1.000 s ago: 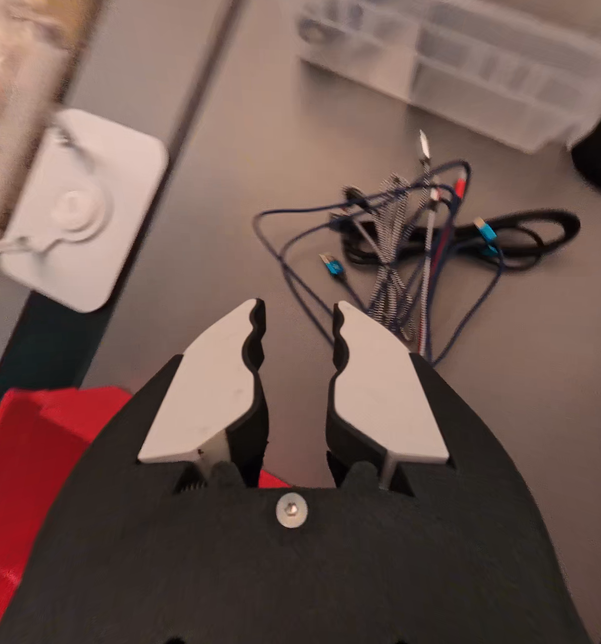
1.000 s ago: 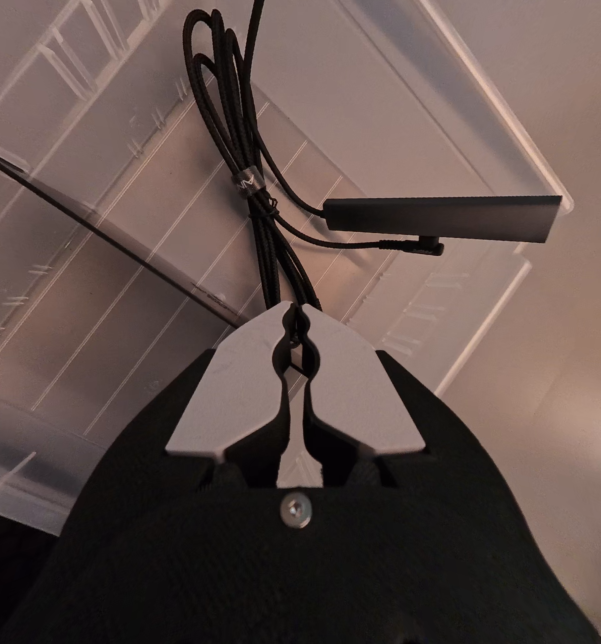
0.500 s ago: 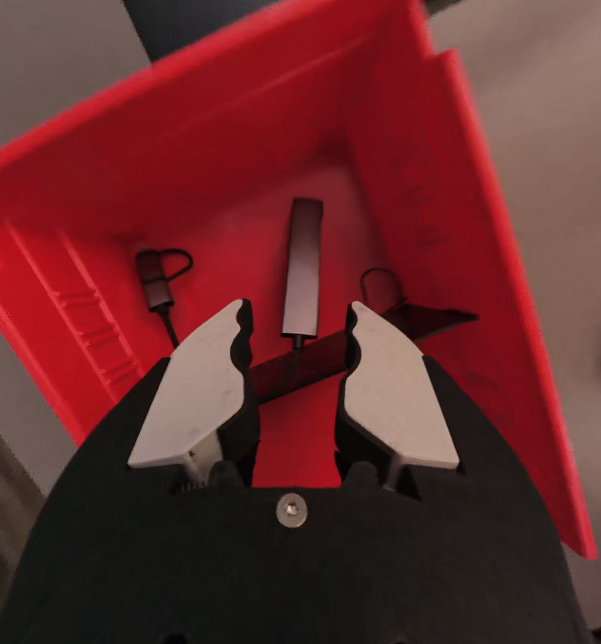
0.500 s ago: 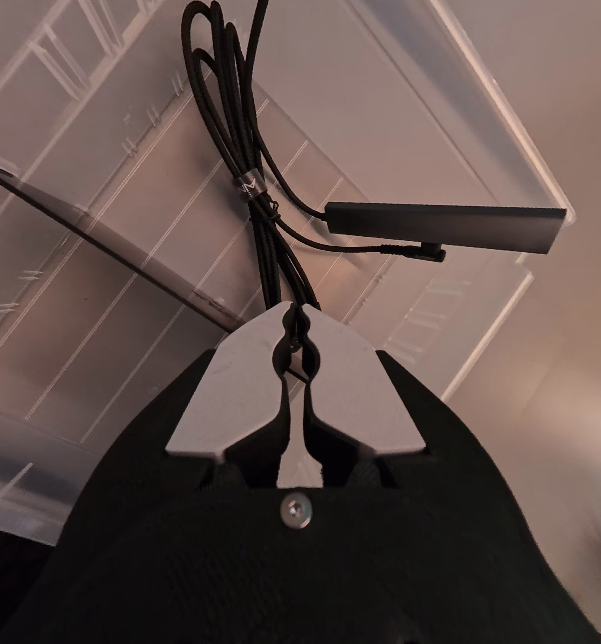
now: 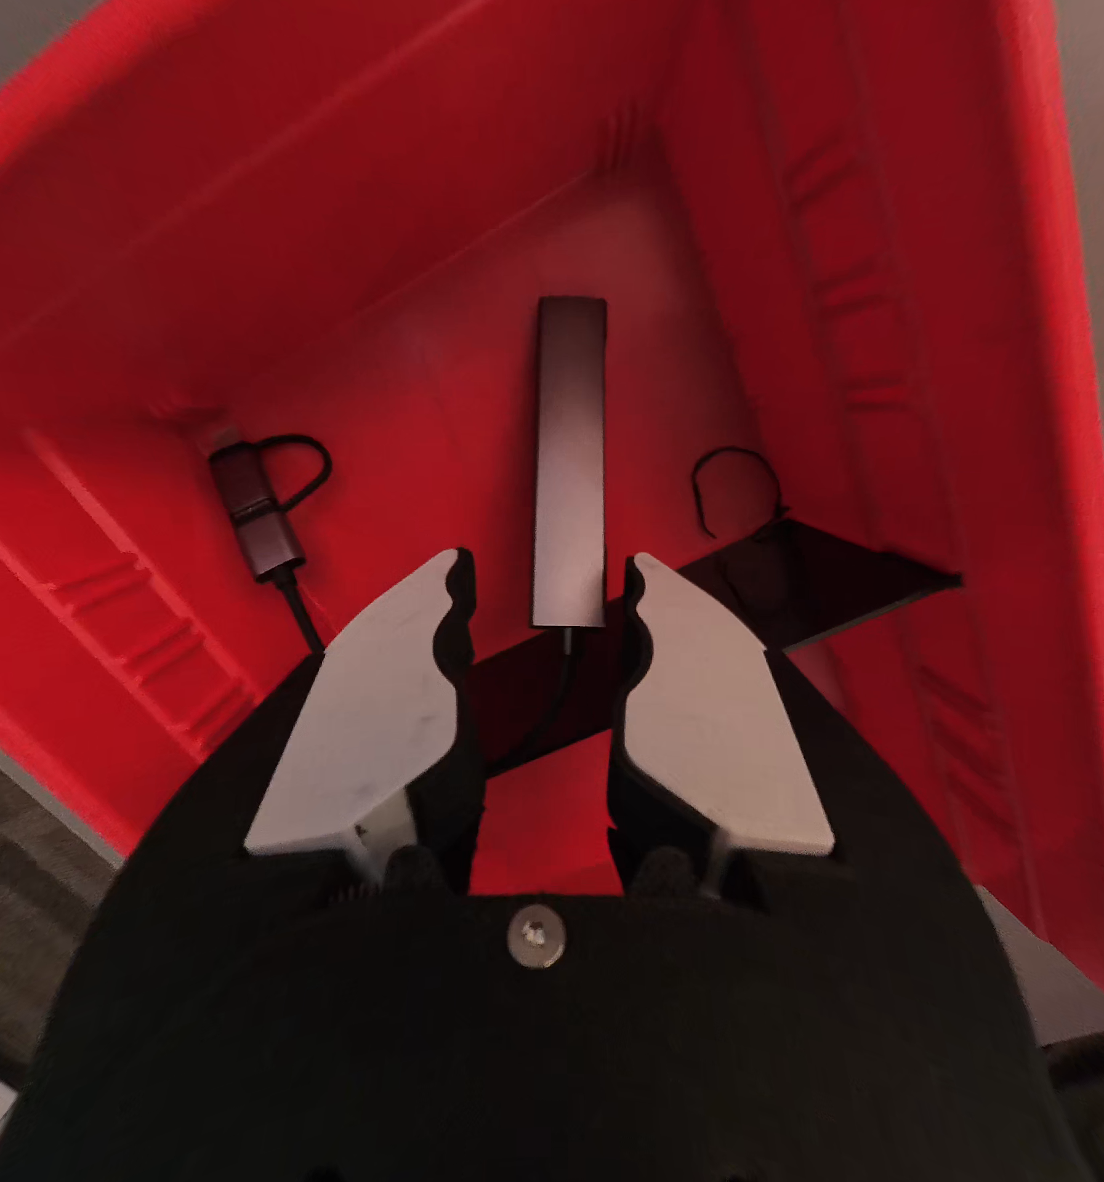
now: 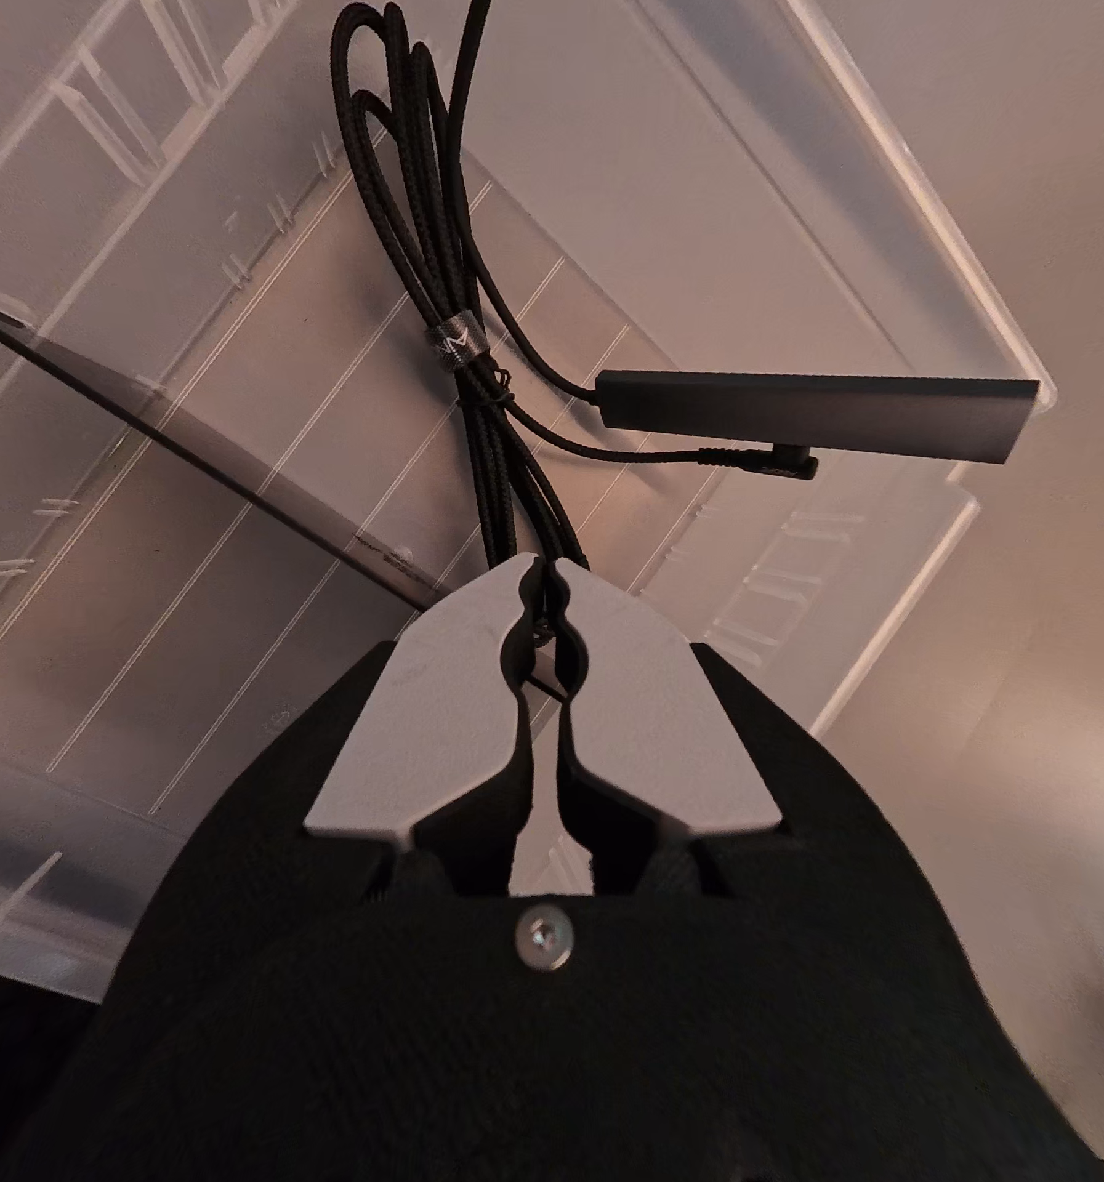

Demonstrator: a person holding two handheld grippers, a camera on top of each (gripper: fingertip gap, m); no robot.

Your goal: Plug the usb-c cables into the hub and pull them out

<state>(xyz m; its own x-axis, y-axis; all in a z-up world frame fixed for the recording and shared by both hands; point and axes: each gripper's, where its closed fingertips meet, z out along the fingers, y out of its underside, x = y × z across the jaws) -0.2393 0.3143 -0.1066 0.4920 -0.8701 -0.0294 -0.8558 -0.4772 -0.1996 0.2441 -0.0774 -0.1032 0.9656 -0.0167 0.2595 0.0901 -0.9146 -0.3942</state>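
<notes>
usb-c hub (image 5: 569,460), slim dark grey bar: lies flat in red bin (image 5: 280,256), just ahead of left gripper (image 5: 546,595), fingers apart, holding nothing. clear plastic organiser box (image 6: 696,211): under second hub (image 6: 792,416) and bundled black braided cable (image 6: 421,224). right gripper (image 6: 546,569): pinched together on that cable bundle. small grey adapter (image 5: 255,512): bin's left corner.
</notes>
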